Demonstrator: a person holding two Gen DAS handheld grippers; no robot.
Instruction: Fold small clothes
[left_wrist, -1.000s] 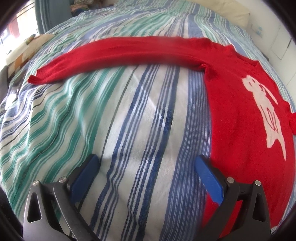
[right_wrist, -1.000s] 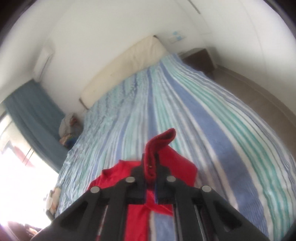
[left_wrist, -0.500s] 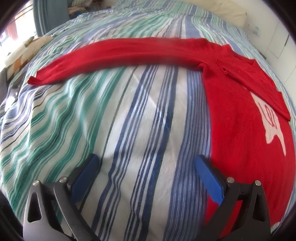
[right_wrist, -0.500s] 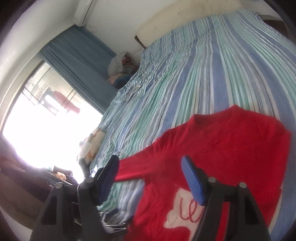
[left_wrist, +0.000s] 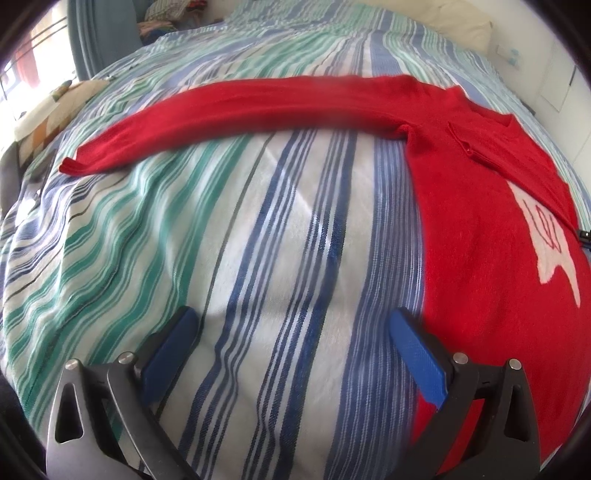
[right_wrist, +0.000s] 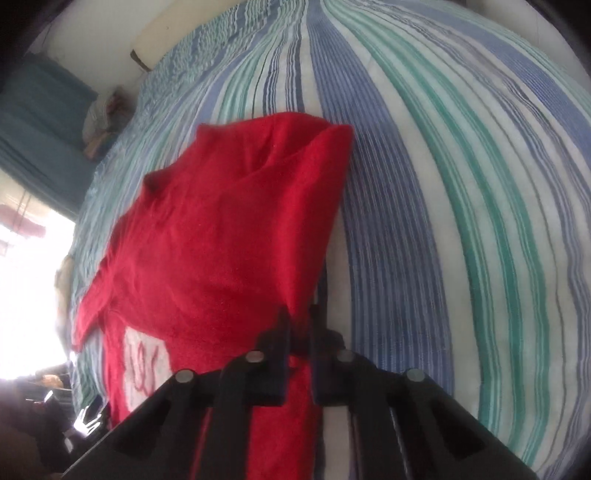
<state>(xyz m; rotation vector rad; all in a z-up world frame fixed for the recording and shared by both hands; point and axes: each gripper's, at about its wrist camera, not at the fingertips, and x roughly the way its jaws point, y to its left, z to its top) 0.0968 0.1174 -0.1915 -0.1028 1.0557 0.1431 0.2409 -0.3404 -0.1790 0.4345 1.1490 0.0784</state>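
A small red sweater (left_wrist: 480, 229) with a white figure on its chest lies on a striped bedspread (left_wrist: 258, 240). One long sleeve (left_wrist: 236, 110) stretches out flat to the left. The other sleeve is folded over the chest. My left gripper (left_wrist: 291, 332) is open and empty, low over the bedspread, just left of the sweater's side edge. In the right wrist view my right gripper (right_wrist: 299, 325) is shut on the red sweater's right edge (right_wrist: 299, 280), and the cloth (right_wrist: 221, 229) rises away from the jaws.
A pillow (left_wrist: 458, 22) lies at the head of the bed. Blue curtains (right_wrist: 33, 122) and a bright window are to the left. A pile of clothes (right_wrist: 103, 118) sits by the curtain. A patterned cushion (left_wrist: 48, 118) lies at the bed's left edge.
The right gripper held the sleeve cuff, let it go folded over the chest half a second ago, and has now shut on the sweater's right edge. The left gripper has stayed still.
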